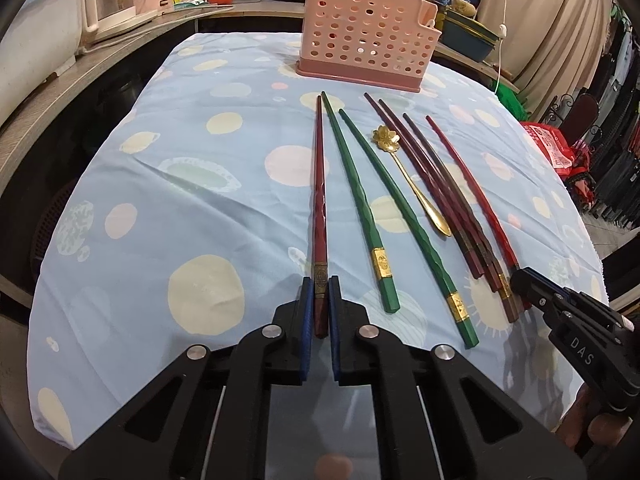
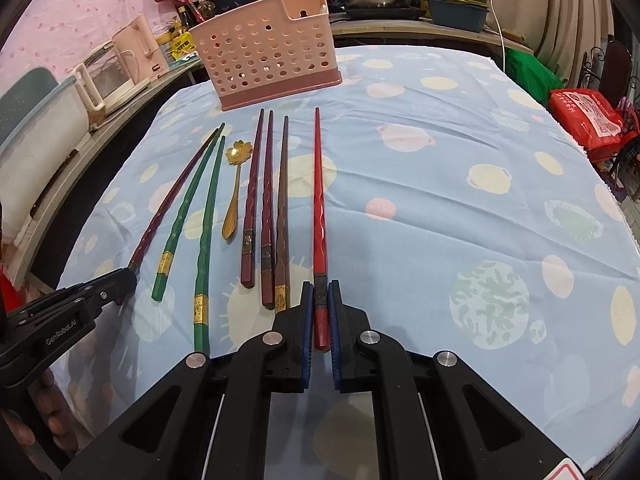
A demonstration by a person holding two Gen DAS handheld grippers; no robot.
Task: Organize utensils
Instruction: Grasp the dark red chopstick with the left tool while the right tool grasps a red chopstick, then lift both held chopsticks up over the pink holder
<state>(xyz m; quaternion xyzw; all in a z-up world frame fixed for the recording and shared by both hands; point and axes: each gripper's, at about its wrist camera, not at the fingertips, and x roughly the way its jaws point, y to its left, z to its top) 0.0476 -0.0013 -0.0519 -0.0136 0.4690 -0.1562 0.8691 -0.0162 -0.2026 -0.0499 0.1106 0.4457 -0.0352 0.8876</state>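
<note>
Spread with a spotted blue cloth, the table (image 1: 168, 208) carries chopsticks lying lengthwise toward the pink holder (image 1: 362, 32) beyond, the left gripper (image 1: 320, 292) clamping the dark-red chopstick (image 1: 320, 184) and the right gripper (image 2: 320, 296) the bright-red chopstick (image 2: 319, 200) by their near butts.

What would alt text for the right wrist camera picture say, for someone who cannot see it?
The right gripper is shut on the thick end of a bright red chopstick lying on a blue spotted tablecloth. To its left lie more dark red, brown and green chopsticks and a gold flower-bowled spoon; a pink perforated plastic utensil basket stands behind.
</note>
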